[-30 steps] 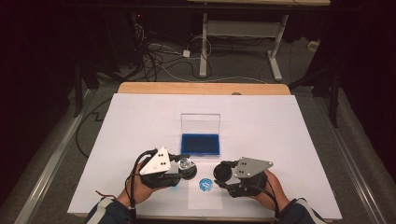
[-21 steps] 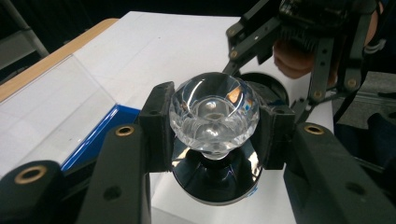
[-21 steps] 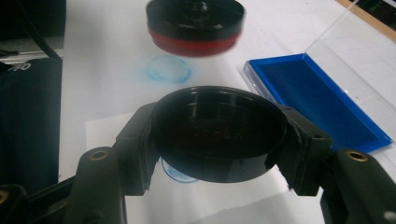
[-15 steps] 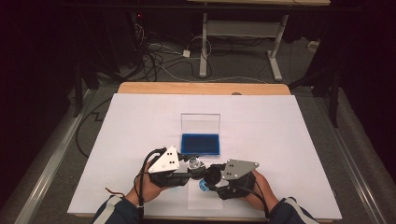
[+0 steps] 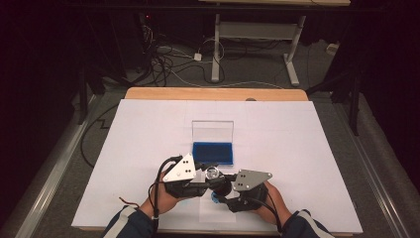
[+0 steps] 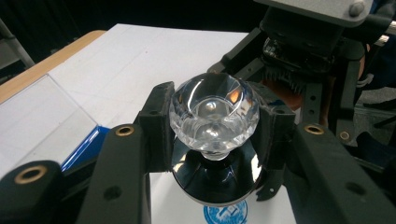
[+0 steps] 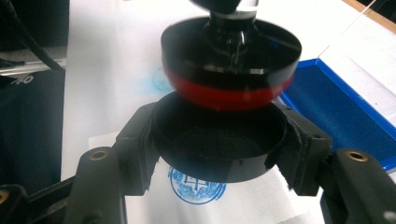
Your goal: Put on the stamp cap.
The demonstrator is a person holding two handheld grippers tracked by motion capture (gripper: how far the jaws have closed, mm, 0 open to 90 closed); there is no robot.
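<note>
Stamp [image 6: 213, 112] with a clear faceted knob sits clamped by that knob in the jaws of the left gripper [image 6: 213, 135], its black body and red rim hanging just above the black cap [image 7: 219, 140]. Jaws of the right gripper [image 7: 219, 154] are clenched on the cap, held right below the stamp's face. Both hover low over the white table [image 5: 148, 129], above a blue round print [image 7: 198, 184] on the paper. Behind them lies the open blue ink pad [image 5: 213, 152].
</note>
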